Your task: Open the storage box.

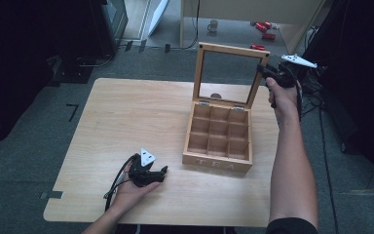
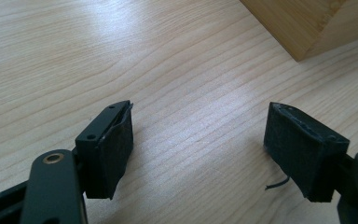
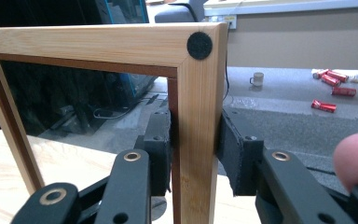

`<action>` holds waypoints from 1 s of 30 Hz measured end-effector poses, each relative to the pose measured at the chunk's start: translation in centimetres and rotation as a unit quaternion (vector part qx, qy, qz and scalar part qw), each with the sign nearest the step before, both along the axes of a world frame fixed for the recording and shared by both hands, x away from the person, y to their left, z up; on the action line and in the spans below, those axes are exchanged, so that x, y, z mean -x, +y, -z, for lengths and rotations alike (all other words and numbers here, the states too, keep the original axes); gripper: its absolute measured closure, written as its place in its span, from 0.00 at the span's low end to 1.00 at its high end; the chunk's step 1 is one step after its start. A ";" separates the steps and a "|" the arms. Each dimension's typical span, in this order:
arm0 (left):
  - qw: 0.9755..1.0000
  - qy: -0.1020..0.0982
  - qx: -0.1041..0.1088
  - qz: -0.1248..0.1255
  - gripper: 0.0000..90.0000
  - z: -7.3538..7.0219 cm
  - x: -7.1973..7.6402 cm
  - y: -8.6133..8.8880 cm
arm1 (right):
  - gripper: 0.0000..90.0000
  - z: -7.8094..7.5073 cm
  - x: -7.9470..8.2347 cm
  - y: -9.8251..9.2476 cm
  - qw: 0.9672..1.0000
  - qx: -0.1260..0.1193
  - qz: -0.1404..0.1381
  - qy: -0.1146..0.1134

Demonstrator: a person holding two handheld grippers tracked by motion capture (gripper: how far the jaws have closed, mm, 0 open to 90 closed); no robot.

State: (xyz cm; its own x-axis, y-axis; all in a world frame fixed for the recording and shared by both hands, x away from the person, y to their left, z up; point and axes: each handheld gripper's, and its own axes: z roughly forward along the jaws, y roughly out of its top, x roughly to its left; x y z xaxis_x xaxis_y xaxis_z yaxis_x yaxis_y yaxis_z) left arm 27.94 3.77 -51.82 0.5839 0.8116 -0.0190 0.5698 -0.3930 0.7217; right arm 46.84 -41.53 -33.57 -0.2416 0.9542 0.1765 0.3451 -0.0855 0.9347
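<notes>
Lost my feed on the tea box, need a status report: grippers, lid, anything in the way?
Right hand-held gripper clamped on lid frame, lid upright. Left hand-held gripper open, empty, low over table. Tea box compartments empty; nothing obstructing.

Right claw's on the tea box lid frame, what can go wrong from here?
1. The right claw pinches only the lid's narrow side rail; it may slip and the lid drop.
2. The left claw rests open on the table, not bracing the tea box, so a pull could slide or tip it.
</notes>
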 end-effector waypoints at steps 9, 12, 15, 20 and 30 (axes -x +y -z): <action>1.000 0.000 0.000 0.000 0.28 0.0 0.0 0.0 | 0.74 0.4 -1.8 0.1 1.000 -0.011 0.022 0.017; 1.000 -0.002 0.001 -0.001 0.27 0.0 0.0 -0.1 | 0.74 0.5 -2.3 0.1 0.999 -0.014 0.028 0.021; 1.000 -0.003 -0.002 -0.001 0.28 0.0 0.0 -0.1 | 0.74 0.6 -2.6 0.2 0.999 -0.019 0.032 0.022; 1.000 -0.004 -0.008 -0.001 0.27 0.0 0.0 -0.2 | 0.73 0.5 -2.8 0.4 0.999 -0.024 0.040 0.028; 1.000 -0.001 0.001 -0.002 0.27 0.0 0.0 -0.1 | 0.27 0.3 -0.6 1.5 0.996 -0.028 0.076 0.038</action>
State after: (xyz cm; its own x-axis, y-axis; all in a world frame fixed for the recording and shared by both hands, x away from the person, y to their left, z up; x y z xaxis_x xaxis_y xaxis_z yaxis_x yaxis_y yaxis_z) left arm 27.96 3.70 -51.84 0.5808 0.8138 -0.0183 0.5693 -0.3900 0.7238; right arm 47.43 -40.01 -33.89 -0.0791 0.9669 0.2427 0.3945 -0.1932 0.8984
